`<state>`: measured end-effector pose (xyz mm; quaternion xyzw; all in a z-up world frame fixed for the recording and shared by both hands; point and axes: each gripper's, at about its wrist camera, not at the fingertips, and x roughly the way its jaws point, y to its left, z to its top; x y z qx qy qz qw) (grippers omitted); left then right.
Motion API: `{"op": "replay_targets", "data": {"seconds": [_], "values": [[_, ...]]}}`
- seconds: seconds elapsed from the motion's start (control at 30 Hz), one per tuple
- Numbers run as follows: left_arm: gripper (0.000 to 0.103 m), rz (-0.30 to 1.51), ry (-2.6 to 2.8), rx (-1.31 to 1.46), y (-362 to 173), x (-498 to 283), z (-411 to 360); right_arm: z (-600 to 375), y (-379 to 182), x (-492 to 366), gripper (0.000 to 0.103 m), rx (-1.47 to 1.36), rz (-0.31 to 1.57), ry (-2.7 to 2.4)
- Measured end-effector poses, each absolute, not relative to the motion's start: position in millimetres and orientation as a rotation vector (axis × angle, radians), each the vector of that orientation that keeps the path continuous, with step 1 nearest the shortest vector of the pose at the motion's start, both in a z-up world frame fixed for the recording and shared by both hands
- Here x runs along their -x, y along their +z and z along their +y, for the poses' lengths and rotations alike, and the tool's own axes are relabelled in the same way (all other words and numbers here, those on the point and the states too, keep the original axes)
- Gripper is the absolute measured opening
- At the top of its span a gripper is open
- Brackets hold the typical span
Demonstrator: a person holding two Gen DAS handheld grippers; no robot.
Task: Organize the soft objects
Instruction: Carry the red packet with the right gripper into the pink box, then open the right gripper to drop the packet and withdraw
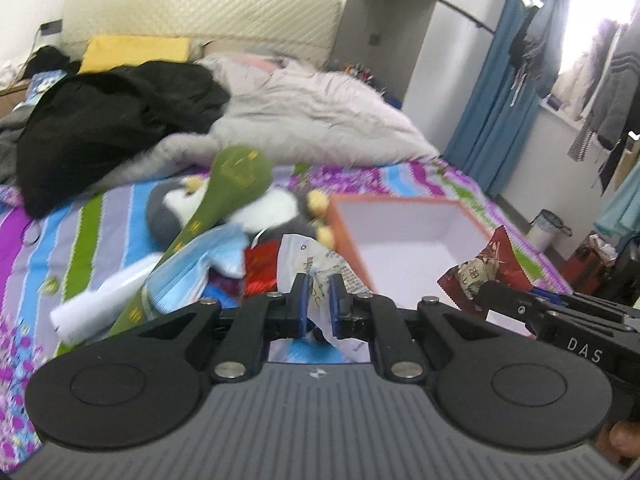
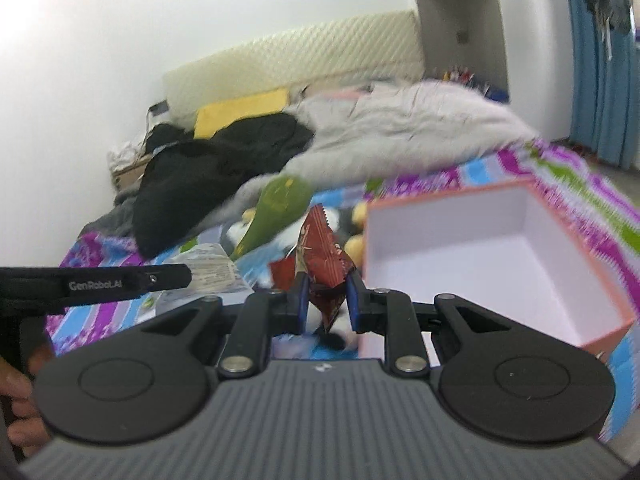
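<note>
Packets are riding clamped: left gripper (image 1: pixel 319 300) pinching white wrapper (image 1: pixel 308 264), right gripper (image 2: pixel 327 300) pinching red packet (image 2: pixel 322 260); release squarely over box (image 2: pixel 452 216) at frame right.

place: home bedroom | cues: bed (image 1: pixel 360 184), padded headboard (image 1: pixel 200 12), blue curtain (image 1: pixel 496 80), hung clothes (image 1: pixel 608 92)

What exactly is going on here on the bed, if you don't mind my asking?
A person is tidying soft packets on the bed with a gripper in each hand. The left gripper has its jaws shut on a crumpled white wrapper, and the right gripper is shut on a red snack packet. Both packets are lifted off the striped bedspread, next to an open orange box that looks empty. A plush penguin still lies behind.
</note>
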<state>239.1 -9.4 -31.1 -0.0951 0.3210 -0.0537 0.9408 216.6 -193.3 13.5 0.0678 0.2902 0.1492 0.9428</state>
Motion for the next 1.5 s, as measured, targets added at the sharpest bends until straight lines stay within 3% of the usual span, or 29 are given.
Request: {"op": "replay_targets", "data": {"seconds": [0.37,0.9,1.37,1.47,1.5], "values": [[0.013,0.668,-0.243,0.183,-8.6,-305.4,-80.7,-256.6,16.5,-259.2,0.023,-0.134,0.628,0.162],[0.013,0.946,-0.355,0.096,-90.7,-402.6,-175.9,-321.3,-60.4,-308.0,0.023,-0.148,0.873,0.068],[0.013,1.059,-0.353,0.082,-152.5,-451.6,-201.4,-344.8,-120.8,-334.5,0.025,-0.177,0.997,0.06],[0.015,1.052,-0.345,0.089,-156.0,-451.1,-199.6,-348.1,-125.8,-335.9,0.027,-0.201,1.014,0.062],[0.02,1.058,-0.34,0.087,-157.3,-451.3,-199.3,-348.6,-126.7,-335.9,0.029,-0.2,1.019,0.059]]}}
